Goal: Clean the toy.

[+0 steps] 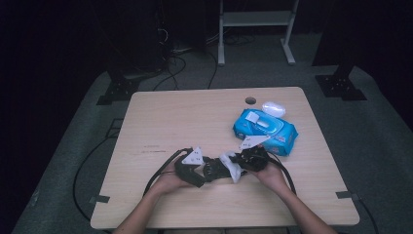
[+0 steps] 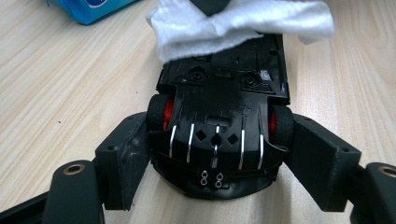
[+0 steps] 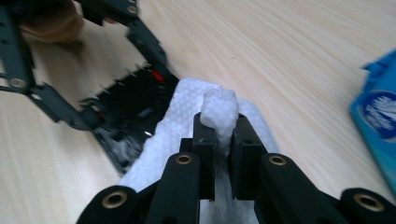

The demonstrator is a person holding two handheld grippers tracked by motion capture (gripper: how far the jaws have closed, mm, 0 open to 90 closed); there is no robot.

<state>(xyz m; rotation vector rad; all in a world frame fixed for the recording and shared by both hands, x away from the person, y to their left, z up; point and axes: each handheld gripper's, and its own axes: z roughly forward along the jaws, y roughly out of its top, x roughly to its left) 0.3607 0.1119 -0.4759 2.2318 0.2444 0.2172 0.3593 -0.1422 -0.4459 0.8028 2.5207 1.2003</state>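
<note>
A: Forearms enter from the bottom edge in the high view, hands meeting near the front of the pale wooden table [image 1: 160,117]. The left gripper [image 1: 210,171] and right gripper [image 1: 239,163] point toward each other, a black plastic toy car [image 1: 214,168] between them.

B: Left gripper view?

A: The car lies upside down, underside up, red wheel hubs showing. The jaws press on its two wheels, holding it. The white crumpled wet wipe [image 2: 243,23] lies across its far end.

B: Right gripper view?

A: Jaws narrow, pinching a wad of the wipe [image 3: 217,114], which rests on the car [image 3: 126,109]. A blue wipes packet [image 3: 378,126] sits at the right edge.
</note>
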